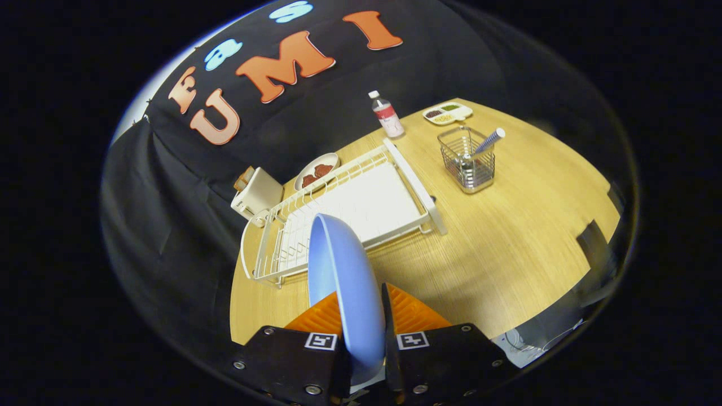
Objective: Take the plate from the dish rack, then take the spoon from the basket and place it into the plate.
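Blue plate (344, 282) is pinched on edge between my fingers, one pad on each face, so the gripper (364, 321) is clamped on it w/ the rim standing up ahead of me. It looks lifted clear of the rack (361, 211), which sits just beyond and below, though I can't tell for sure from this angle whether the far rim is free of the wires. So I read step 1 as about done: plate out of the rack, not yet set down. Spoon (486, 142) is in the wire basket (468, 163), handle leaning out over the rim, well apart from me across the wood table (507, 254), to the right of the rack. Bottle (388, 115) and a small snack tray (448, 113) sit behind the basket; a toaster (256, 194) and a dish w/ brown food (317, 171) sit at the rack's far side. Next move, imo: lay the plate flat on bare table between rack and basket, tilting it from upright to level before I let go, else it may roll or tip. Then open, back off, go for the spoon handle. Only one gripper, so the plate must be down first.
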Tool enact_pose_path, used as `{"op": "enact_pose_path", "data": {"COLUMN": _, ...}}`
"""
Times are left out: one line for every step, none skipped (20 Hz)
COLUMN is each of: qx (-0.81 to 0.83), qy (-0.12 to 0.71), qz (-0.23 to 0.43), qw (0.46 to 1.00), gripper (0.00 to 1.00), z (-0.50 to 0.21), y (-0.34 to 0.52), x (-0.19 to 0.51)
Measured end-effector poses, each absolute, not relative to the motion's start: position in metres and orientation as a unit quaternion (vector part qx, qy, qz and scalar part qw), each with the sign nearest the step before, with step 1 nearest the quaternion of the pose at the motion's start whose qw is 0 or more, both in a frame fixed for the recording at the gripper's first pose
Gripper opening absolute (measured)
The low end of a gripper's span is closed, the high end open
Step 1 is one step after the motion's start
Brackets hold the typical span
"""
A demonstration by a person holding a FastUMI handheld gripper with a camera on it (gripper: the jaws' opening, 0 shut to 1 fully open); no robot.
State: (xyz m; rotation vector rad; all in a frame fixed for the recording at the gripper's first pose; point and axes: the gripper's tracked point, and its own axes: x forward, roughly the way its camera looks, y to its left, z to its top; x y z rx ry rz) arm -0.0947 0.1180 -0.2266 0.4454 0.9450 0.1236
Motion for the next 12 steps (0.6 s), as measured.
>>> {"op": "enact_pose_path", "data": {"qx": 0.224, "qy": 0.459, "qz": 0.057, "qw": 0.858, "gripper": 0.24, "z": -0.237, "y": 0.118, "x": -0.099}}
{"op": "enact_pose_path", "data": {"qx": 0.236, "qy": 0.467, "qz": 0.054, "qw": 0.850, "gripper": 0.24, "z": -0.247, "y": 0.118, "x": -0.105}}
{"op": "enact_pose_path", "data": {"qx": 0.246, "qy": 0.474, "qz": 0.050, "qw": 0.844, "gripper": 0.24, "z": -0.258, "y": 0.118, "x": -0.109}}
{"op": "enact_pose_path", "data": {"qx": 0.256, "qy": 0.482, "qz": 0.046, "qw": 0.837, "gripper": 0.24, "z": -0.266, "y": 0.118, "x": -0.111}}
{"op": "enact_pose_path", "data": {"qx": 0.266, "qy": 0.488, "qz": 0.041, "qw": 0.830, "gripper": 0.24, "z": -0.275, "y": 0.118, "x": -0.111}}
{"op": "enact_pose_path", "data": {"qx": 0.279, "qy": 0.493, "qz": 0.032, "qw": 0.824, "gripper": 0.24, "z": -0.283, "y": 0.117, "x": -0.113}}
{"op": "enact_pose_path", "data": {"qx": 0.294, "qy": 0.497, "qz": 0.025, "qw": 0.816, "gripper": 0.24, "z": -0.288, "y": 0.116, "x": -0.113}}
{"op": "enact_pose_path", "data": {"qx": 0.313, "qy": 0.498, "qz": 0.020, "qw": 0.808, "gripper": 0.24, "z": -0.291, "y": 0.118, "x": -0.113}}
{"op": "enact_pose_path", "data": {"qx": 0.330, "qy": 0.498, "qz": 0.017, "qw": 0.801, "gripper": 0.24, "z": -0.295, "y": 0.120, "x": -0.110}}
{"op": "enact_pose_path", "data": {"qx": 0.341, "qy": 0.499, "qz": 0.015, "qw": 0.797, "gripper": 0.24, "z": -0.298, "y": 0.121, "x": -0.110}}
{"op": "enact_pose_path", "data": {"qx": 0.342, "qy": 0.500, "qz": 0.014, "qw": 0.796, "gripper": 0.24, "z": -0.301, "y": 0.122, "x": -0.108}}
{"op": "enact_pose_path", "data": {"qx": 0.342, "qy": 0.500, "qz": 0.016, "qw": 0.796, "gripper": 0.24, "z": -0.306, "y": 0.121, "x": -0.109}}
